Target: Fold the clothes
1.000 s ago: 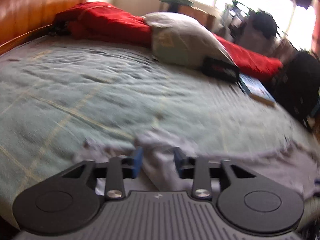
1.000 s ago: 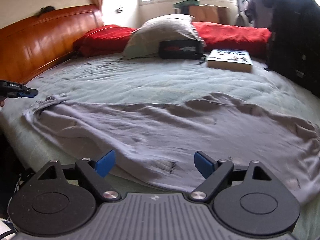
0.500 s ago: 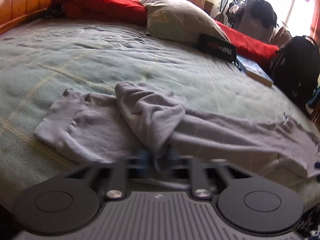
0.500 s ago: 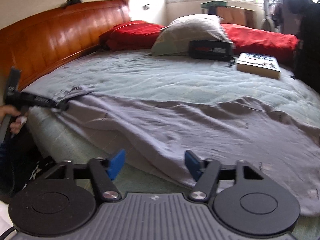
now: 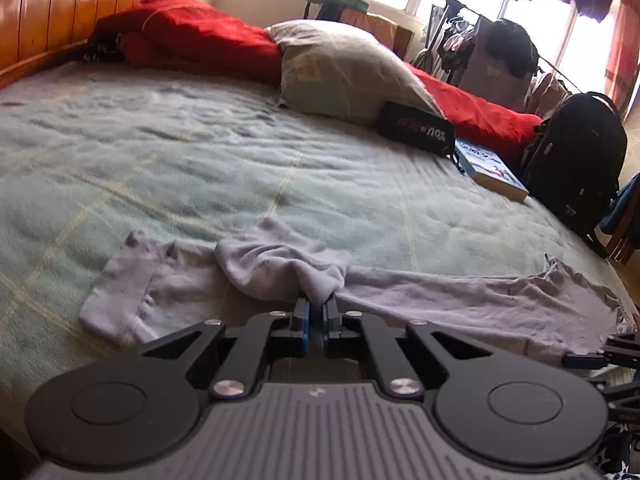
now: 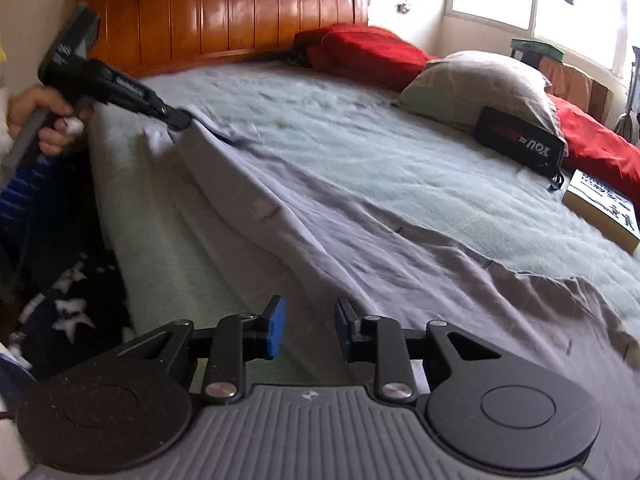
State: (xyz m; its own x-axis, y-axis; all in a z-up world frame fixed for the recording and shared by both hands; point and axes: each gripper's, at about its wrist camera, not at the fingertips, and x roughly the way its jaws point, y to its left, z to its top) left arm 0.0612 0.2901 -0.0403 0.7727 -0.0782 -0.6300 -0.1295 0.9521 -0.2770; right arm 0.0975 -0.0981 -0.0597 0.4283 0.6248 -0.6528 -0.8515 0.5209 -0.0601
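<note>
Left wrist view: one grey garment (image 5: 420, 292) along bed's (image 5: 200, 160) near edge; left gripper (image 5: 315, 312) clamped on its fold. Right gripper (image 6: 310, 326), closing, part-open, pads clear of cloth. Two red pillows, one book (image 5: 494, 174).

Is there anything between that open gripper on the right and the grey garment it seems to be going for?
Nothing visible. The right gripper sits at the near hem of the garment, its jaws just closing, with only bare cloth and bedcover ahead. The left gripper already pinches a bunch of the same garment further along.
</note>
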